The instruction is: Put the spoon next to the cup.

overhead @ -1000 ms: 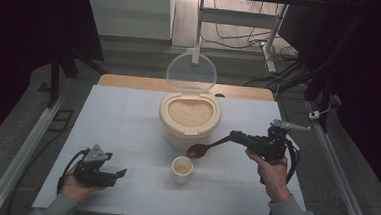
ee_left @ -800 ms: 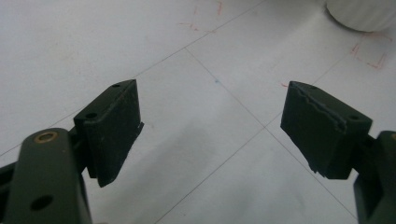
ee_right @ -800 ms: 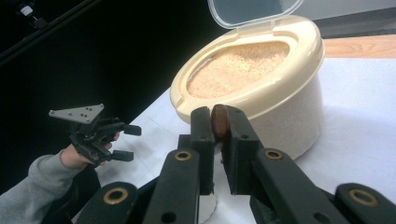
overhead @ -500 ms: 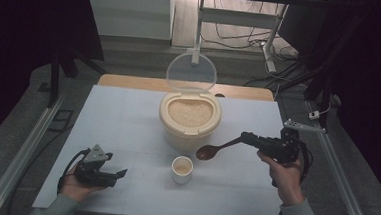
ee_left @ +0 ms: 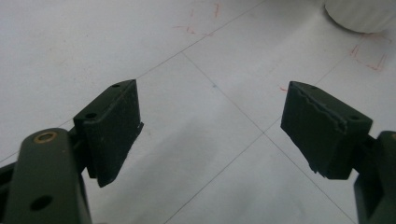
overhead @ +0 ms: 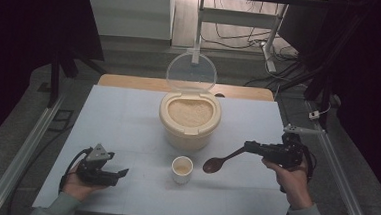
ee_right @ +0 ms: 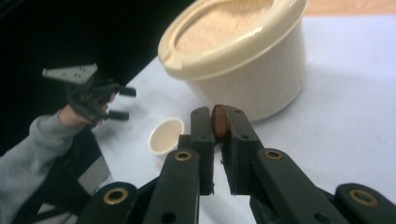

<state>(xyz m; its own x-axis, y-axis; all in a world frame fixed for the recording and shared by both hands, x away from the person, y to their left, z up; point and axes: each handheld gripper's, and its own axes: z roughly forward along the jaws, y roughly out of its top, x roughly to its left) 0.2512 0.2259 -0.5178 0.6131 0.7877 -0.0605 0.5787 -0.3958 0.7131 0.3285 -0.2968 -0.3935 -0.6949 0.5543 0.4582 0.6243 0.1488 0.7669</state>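
A cream tub (overhead: pixel 190 118) (ee_right: pixel 243 56) full of beige grain stands mid-table, its clear lid (overhead: pixel 191 71) hinged open behind it. In front of it sits a small white cup (overhead: pixel 181 169) (ee_right: pixel 165 135). My right gripper (overhead: pixel 250 146) (ee_right: pixel 218 122) is shut on the handle of a brown wooden spoon (overhead: pixel 220 162) (ee_right: pixel 218 121), whose bowl hovers low just right of the cup. At the table's front left, my left gripper (overhead: pixel 120 175) (ee_left: pixel 212 123) rests open above the bare surface with nothing between its fingers.
The pale blue table top (overhead: pixel 127 118) has thin grid lines and faint red marks (ee_left: pixel 369 55). Metal rails (overhead: pixel 31 143) run along both sides. A wooden edge (overhead: pixel 130 82) borders the far side. Chair legs and cables (overhead: pixel 262 47) lie beyond the table.
My right gripper has carried the spoon away from the tub, to the right and down toward the table beside the cup. The left gripper has stayed put.
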